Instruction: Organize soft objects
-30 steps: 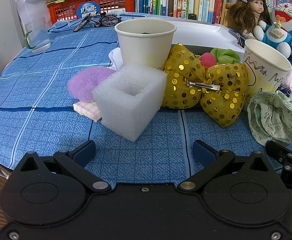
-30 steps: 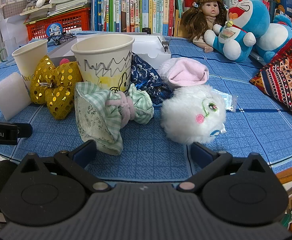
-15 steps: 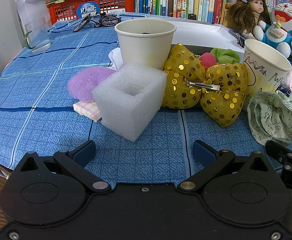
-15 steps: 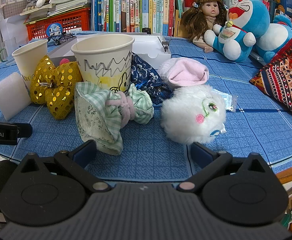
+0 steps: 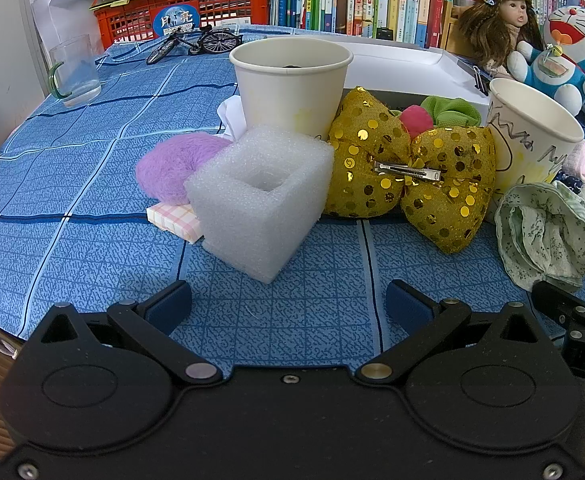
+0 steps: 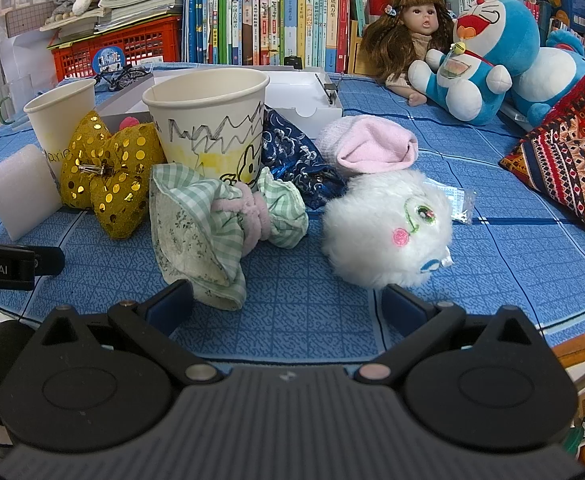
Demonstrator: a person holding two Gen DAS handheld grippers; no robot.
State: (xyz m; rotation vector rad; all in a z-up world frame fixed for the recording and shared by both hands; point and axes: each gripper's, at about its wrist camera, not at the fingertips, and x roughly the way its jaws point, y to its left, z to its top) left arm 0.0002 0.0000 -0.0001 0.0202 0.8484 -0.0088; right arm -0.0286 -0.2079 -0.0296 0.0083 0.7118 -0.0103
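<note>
Both our tongs, left gripper (image 5: 288, 304) and right gripper (image 6: 286, 300), were spread wide, holding nothing. The foam cube (image 5: 258, 196) sat just ahead of the left: probably featherlight and squishy, so we'd pinch its side walls gently.

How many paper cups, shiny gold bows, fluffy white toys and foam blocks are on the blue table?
Paper cups: 2, one plain and one with drawings
Gold sequin bow: 1
Fluffy white toy: 1
White foam block: 1
Total: 5
</note>
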